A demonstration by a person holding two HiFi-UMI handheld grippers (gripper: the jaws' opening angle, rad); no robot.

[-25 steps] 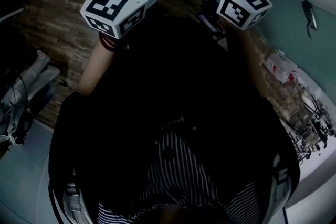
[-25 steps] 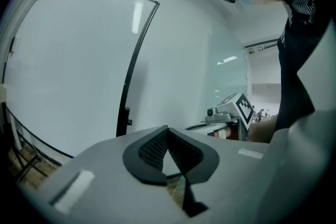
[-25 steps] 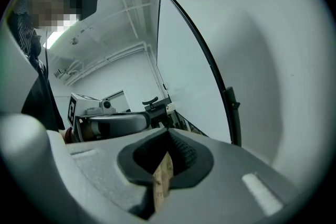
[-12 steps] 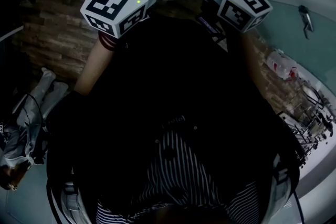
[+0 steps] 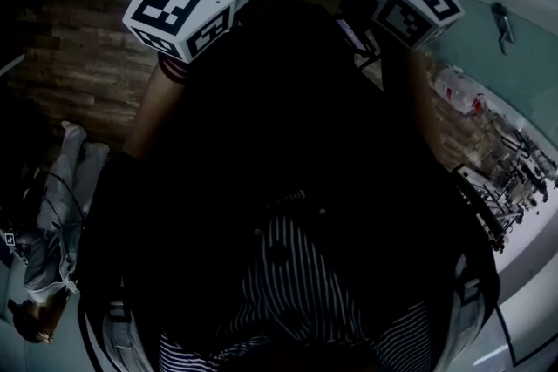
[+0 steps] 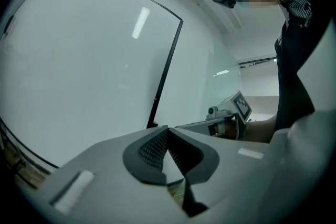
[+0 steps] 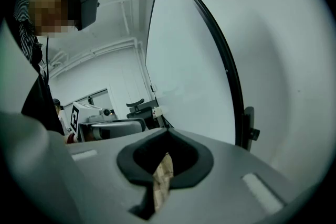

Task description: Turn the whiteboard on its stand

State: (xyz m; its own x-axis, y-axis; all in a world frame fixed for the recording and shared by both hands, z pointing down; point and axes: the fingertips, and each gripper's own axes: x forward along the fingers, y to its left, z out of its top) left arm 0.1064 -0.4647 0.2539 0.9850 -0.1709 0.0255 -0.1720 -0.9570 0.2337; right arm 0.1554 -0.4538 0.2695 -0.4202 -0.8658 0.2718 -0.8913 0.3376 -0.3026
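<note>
Both grippers are clenched on nothing: the left gripper (image 6: pixel 168 131) has its pads together at the tips, and so has the right gripper (image 7: pixel 167 134). The whiteboard (image 6: pixel 84 71) stands ahead, up and left of the left jaws and above the right ones, untouched. Probably the turn is still to do, though these dim views cannot prove it. Against the earlier head view, the two marker cubes (image 5: pixel 179 13) sit slightly further apart.

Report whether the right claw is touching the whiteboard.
Cannot tell. In the right gripper view the shut right claw points at the whiteboard, but its own tips cover any contact or gap; the head view cuts them off.
</note>
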